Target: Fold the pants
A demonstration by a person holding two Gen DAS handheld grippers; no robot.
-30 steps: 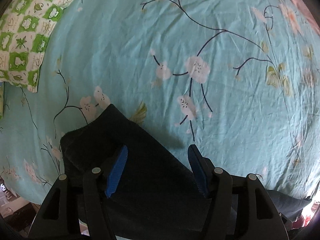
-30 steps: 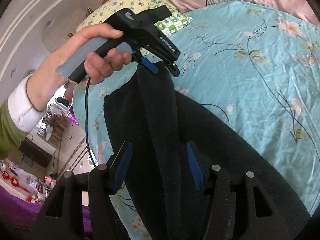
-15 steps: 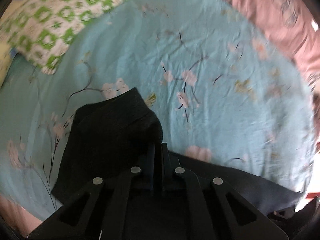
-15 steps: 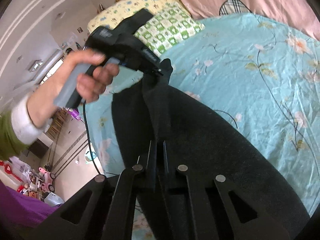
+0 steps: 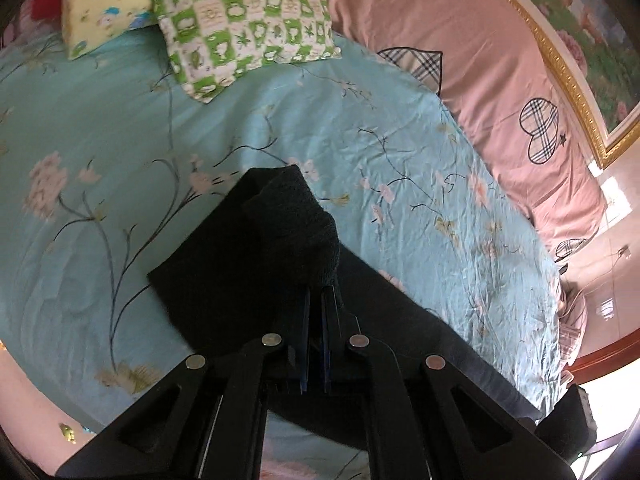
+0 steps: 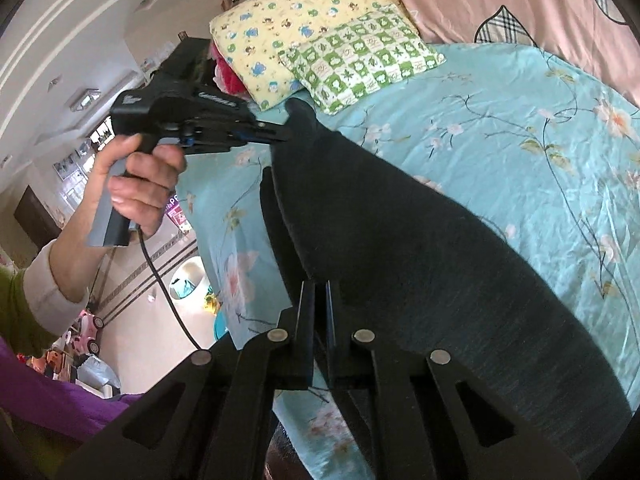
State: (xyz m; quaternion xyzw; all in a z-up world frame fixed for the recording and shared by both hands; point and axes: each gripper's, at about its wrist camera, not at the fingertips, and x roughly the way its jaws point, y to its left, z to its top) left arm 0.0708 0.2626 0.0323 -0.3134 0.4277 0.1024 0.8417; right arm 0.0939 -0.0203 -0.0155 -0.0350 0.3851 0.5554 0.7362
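Observation:
Dark pants (image 6: 420,248) lie stretched across a turquoise flowered bed sheet (image 6: 520,128). My right gripper (image 6: 319,286) is shut on the near edge of the cloth. In the same view my left gripper (image 6: 285,133), held by a hand (image 6: 136,184), is shut on the far end of the pants and holds it lifted off the sheet. In the left wrist view the left gripper (image 5: 316,292) pinches a bunched fold of the pants (image 5: 256,260), which hang down to the sheet (image 5: 120,140) below.
A green checked pillow (image 5: 240,24) and a yellow printed pillow (image 6: 296,20) lie at the head of the bed. A pink quilt with plaid hearts (image 5: 480,80) lies along the far side. The bed's edge and the floor (image 6: 160,280) are at the left in the right wrist view.
Both grippers closed on the pants. The left one lifted its end and swung toward the pillows, turning as it went. The right one shifted a little.

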